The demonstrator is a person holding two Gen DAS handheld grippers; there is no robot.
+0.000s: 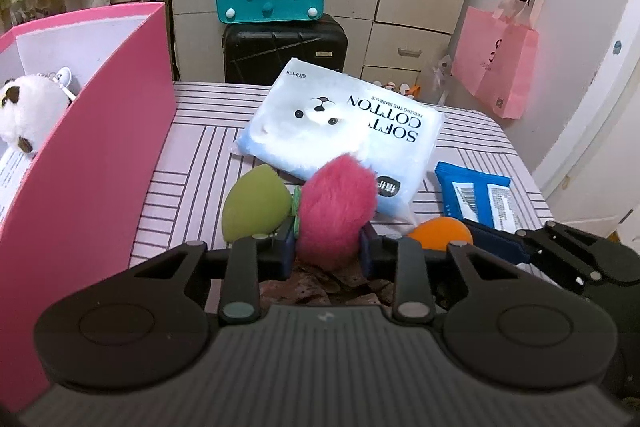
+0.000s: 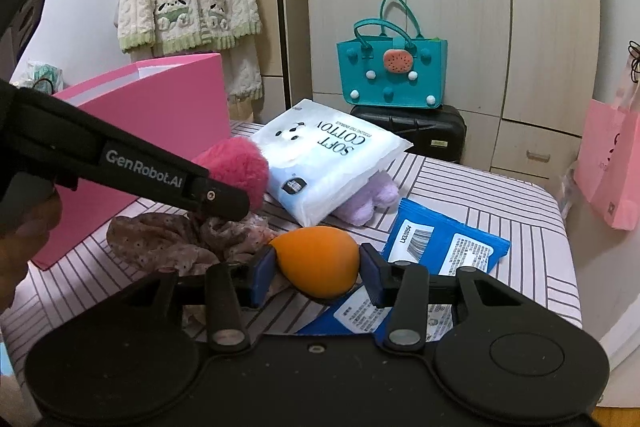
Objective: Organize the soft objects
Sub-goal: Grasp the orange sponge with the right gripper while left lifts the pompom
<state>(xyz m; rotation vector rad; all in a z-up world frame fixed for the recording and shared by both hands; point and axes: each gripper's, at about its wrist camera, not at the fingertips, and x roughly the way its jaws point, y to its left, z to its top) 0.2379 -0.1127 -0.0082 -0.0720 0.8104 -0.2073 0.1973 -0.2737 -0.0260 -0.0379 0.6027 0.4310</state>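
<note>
Pompom [image 1: 337,213], pink and fluffy, is sitting between the blue pads of the left gripper [image 1: 329,247] in the left wrist view, and both pads are pressing into its fur, so this gripper is clenching it above the striped table [image 1: 192,163]. Just left of it a green sponge [image 1: 256,205] is lying on the table, and beyond it a white pack of cotton tissues [image 1: 348,127] is resting flat, with a blue packet [image 1: 478,197] to the right. A pink box [image 1: 96,131] is standing at the left edge, holding a white plush toy [image 1: 28,111]. An orange sponge [image 1: 440,233] is showing low on the right, with the right gripper [image 1: 500,241] reaching around it. In the right wrist view, the right gripper [image 2: 318,273] is straddling the orange sponge [image 2: 320,259]; both blue pads are touching its sides, so it is grasping the sponge just above the table [image 2: 500,195] and the blue packet [image 2: 448,243]. The left gripper [image 2: 240,195] is coming in from the left with the pompom [image 2: 236,167] at its tip, near the pink box [image 2: 160,115]. A crumpled dotted cloth [image 2: 180,239] is lying under it, and a purple plush [image 2: 372,199] is peeking out from beneath the cotton tissues [image 2: 328,159].
</note>
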